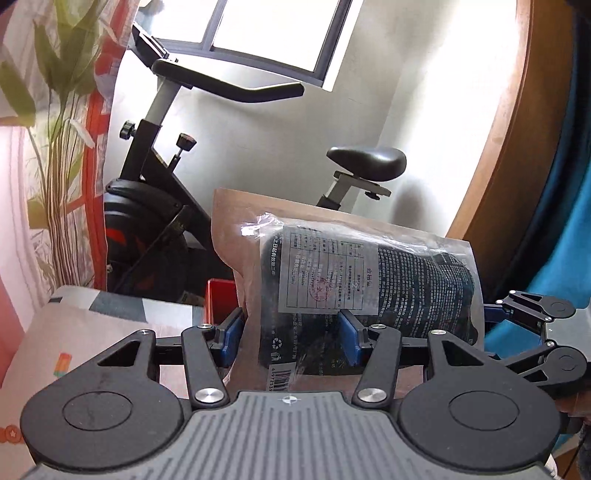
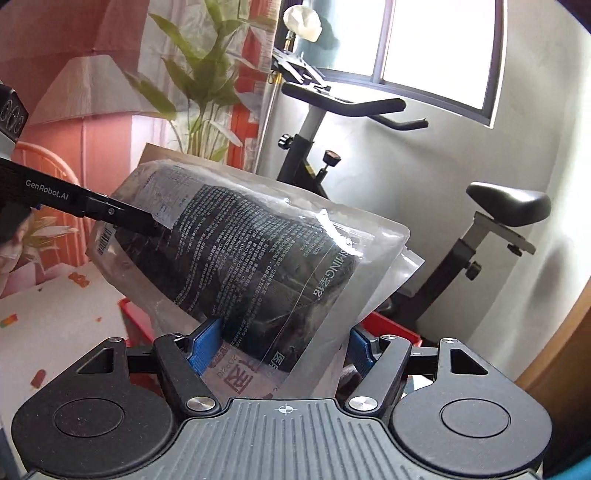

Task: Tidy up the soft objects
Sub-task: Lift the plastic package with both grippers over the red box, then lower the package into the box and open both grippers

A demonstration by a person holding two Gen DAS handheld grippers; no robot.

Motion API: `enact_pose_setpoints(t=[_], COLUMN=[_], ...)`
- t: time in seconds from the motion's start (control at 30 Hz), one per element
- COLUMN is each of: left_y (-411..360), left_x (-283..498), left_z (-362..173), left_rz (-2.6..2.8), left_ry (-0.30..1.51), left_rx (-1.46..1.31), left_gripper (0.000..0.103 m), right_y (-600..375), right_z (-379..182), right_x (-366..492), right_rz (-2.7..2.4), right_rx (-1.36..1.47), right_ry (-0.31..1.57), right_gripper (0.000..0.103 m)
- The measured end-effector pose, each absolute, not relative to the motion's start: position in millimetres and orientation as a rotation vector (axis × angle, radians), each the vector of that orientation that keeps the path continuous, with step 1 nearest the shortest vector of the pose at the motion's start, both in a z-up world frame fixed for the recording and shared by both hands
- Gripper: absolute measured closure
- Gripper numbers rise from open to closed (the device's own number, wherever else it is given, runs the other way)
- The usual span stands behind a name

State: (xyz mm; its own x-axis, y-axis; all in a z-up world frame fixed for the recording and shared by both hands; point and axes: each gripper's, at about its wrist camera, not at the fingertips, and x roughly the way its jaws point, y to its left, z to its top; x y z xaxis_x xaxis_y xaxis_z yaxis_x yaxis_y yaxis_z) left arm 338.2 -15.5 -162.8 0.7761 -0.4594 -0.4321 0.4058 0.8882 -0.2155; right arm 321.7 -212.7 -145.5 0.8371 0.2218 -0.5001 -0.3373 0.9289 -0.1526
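Note:
A clear plastic package point(image 1: 369, 280) with dark folded fabric inside, a white label and a barcode is held up in the air, with a flat brown paper bag point(image 1: 236, 229) behind it. My left gripper point(image 1: 291, 338) is shut on its lower end, blue pads pressing both sides. In the right wrist view the same package point(image 2: 258, 251) tilts up to the left, and my right gripper point(image 2: 282, 345) is shut on its other end. The left gripper's black finger point(image 2: 110, 214) reaches into the package's far end from the left. Part of the right gripper point(image 1: 535, 314) shows at the right edge.
An exercise bike point(image 1: 155, 206) stands straight ahead under a window point(image 1: 273, 33). A red bin point(image 2: 391, 325) sits below the package. A leafy plant point(image 2: 199, 85) and a lamp point(image 2: 92, 88) are to the left, a patterned bedcover point(image 1: 92, 325) below, a wooden frame point(image 1: 517, 129) on the right.

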Motion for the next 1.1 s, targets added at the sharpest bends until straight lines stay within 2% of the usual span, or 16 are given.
enact_pose_setpoints(t=[0.13,0.37,0.67,0.73,1.1], left_y=[-35,-48,-48,-48,-67], left_x=[366,404,424,427,431], left_z=[-166,-193,-212,-216,-228], left_rz=[-0.449,-0.432,-0.385,-0.372,-0.339], left_ry=[0.495,0.598,0.64,0.662,0.67], left_rx=[-0.079,-0.079,-0.01,-0.001,0.161], left_gripper=[0.047,0.047,0.058,0.066,0.067], right_y=[-233,-262,-274,-276,-265], right_z=[-152,-185,-230,-236,-247], right_x=[359,409,437,440,446], right_rz=[0.245,0.2,0.157,0.121,0.139], right_rx=[-0.246,-0.205,-0.181,-0.187,-0.174], right_ry=[0.493,0.564,0.682,0.7,0.766], right_gripper=[0.036,0.036,0.036,0.053,0.053])
